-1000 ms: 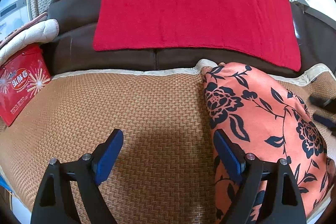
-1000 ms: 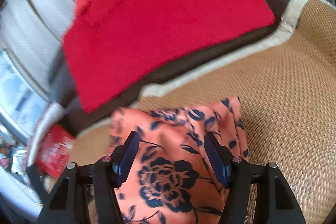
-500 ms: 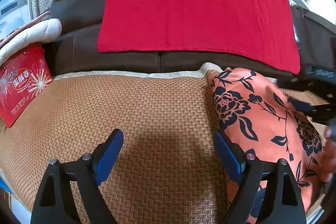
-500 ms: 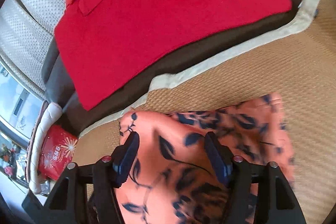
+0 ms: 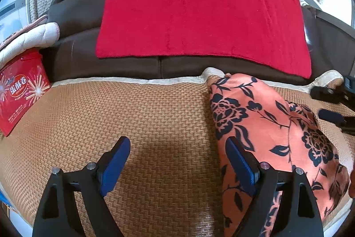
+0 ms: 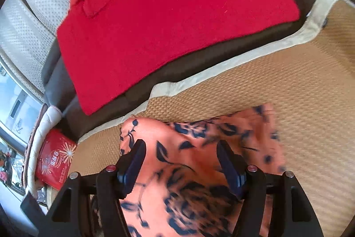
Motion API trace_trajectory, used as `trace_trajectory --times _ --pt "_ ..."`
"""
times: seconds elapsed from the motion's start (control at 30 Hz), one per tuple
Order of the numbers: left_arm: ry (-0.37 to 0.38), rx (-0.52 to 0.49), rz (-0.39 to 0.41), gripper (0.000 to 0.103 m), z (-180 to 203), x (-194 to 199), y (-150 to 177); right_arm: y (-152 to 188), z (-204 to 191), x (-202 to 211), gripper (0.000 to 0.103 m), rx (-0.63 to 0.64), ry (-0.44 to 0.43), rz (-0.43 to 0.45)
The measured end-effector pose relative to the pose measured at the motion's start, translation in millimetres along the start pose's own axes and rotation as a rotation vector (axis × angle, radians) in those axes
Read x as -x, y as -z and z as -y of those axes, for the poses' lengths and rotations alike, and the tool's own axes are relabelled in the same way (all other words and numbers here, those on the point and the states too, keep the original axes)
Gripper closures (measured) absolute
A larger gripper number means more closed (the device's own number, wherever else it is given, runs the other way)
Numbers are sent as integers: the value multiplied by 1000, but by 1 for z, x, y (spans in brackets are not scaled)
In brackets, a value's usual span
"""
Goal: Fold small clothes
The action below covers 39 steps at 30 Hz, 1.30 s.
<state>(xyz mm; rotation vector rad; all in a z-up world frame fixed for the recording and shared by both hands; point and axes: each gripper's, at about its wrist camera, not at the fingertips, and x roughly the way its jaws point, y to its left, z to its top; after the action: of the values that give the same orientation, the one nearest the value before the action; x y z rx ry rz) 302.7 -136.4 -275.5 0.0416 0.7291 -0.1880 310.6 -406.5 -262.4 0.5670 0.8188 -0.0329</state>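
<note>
One floral garment [image 5: 275, 132] on woven mat [image 5: 133, 126], left edge beside left gripper [image 5: 177, 161]; two grippers, left and right gripper [image 6: 180, 161], both spread, holding nothing.

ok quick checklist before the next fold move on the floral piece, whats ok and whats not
1. Left gripper open and empty: ok.
2. Right gripper open over the floral garment, nothing pinched: ok.
3. Garment lying flat on the woven mat: not ok, it is humped and creased.
4. Garment edges in view: cannot tell, the right wrist view is blurred.
5. Mat left of the garment bare: ok.
6. Red box apart from the garment: ok.
</note>
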Motion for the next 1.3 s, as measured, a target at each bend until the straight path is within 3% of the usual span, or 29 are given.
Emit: trace_trajectory --times 0.2,0.43,0.9,1.3 --pt "4 -13 22 15 12 20 2 11 48 24 30 -70 31 -9" --pt "-7 -33 23 15 23 35 7 23 82 47 30 -148 -48 -22" --pt "-4 -65 -1 15 39 35 13 47 85 64 29 -184 -129 -54" --pt "13 -54 -23 15 39 24 11 44 80 53 29 -169 -132 -74"
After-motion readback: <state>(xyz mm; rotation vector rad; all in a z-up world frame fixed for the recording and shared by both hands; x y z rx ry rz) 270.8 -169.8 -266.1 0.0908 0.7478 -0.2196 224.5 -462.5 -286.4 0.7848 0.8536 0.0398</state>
